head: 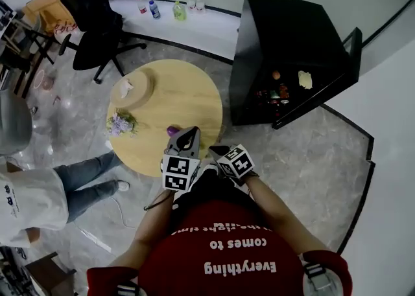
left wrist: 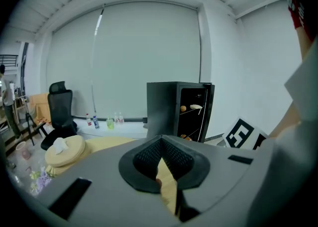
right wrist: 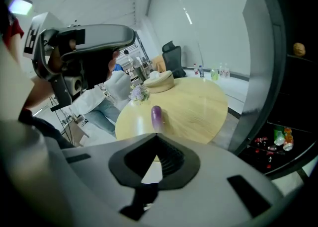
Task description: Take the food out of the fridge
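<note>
The left gripper (left wrist: 160,139) is hovering over the near edge of the round wooden table (head: 175,94), its jaws pressing together at the tips with nothing between them. Just to its right, the right gripper (right wrist: 156,135) is hanging over the same near edge, likewise clenched and empty. The person in the red shirt (head: 224,249) is standing at the near side of the table, holding both tools out in front.

On the table, close to its near edge and just ahead of the grippers, a purple eggplant (right wrist: 156,115) is lying on the bare wood. At the table's left edge a small bunch of pale flowers (head: 120,123) is resting. Farther back on the left a round pale cushion (head: 133,87) is carrying a crumpled tissue.

Off the table's near left side another person in jeans (head: 65,188) is standing.

Just beyond the table's right side the black fridge (head: 279,29) is standing with its door (head: 353,45) swung open. Inside, a round brown piece of food (head: 275,75) and a pale yellow piece (head: 305,79) are sitting on a shelf, with a cluster of cans and bottles (head: 275,97) lower down.

Behind the table's far left a black office chair (head: 91,10) is standing. Beyond its far edge a few drink bottles (head: 155,8) are lining a white ledge.
</note>
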`<control>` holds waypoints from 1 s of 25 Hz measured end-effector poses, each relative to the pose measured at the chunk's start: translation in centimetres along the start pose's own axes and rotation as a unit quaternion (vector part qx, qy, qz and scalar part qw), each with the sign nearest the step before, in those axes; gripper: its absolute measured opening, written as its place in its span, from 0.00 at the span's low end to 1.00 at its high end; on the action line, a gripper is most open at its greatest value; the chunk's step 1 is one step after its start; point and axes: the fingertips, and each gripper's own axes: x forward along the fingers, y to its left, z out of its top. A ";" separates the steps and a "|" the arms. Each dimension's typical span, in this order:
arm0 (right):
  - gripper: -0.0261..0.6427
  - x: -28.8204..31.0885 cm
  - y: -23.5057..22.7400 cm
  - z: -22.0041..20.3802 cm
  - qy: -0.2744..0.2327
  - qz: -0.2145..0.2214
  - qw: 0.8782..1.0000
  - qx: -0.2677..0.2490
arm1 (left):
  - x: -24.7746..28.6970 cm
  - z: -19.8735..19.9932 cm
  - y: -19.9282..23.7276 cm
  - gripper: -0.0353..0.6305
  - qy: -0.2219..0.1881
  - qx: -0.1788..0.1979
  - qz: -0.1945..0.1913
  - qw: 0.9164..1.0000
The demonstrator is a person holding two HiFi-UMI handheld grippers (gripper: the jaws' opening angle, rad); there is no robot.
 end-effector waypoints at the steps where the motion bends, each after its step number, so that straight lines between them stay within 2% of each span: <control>1: 0.06 -0.5 -0.5 -0.2 -0.004 -0.008 1.000 0.008 | 0.5 0.3 -0.6 0.06 -0.001 0.005 -0.010 1.000; 10: 0.06 -6.1 -4.0 -0.7 -0.073 -0.079 0.993 0.055 | 4.5 2.7 -6.6 0.06 -0.007 0.047 -0.103 0.994; 18: 0.06 -12.4 -7.5 -0.8 -0.153 -0.157 0.971 0.100 | 7.3 4.3 -12.5 0.06 -0.016 0.071 -0.180 0.981; 25: 0.06 -15.9 -9.4 -2.1 -0.183 -0.205 0.952 0.135 | 8.1 5.5 -16.4 0.06 -0.018 0.080 -0.232 0.969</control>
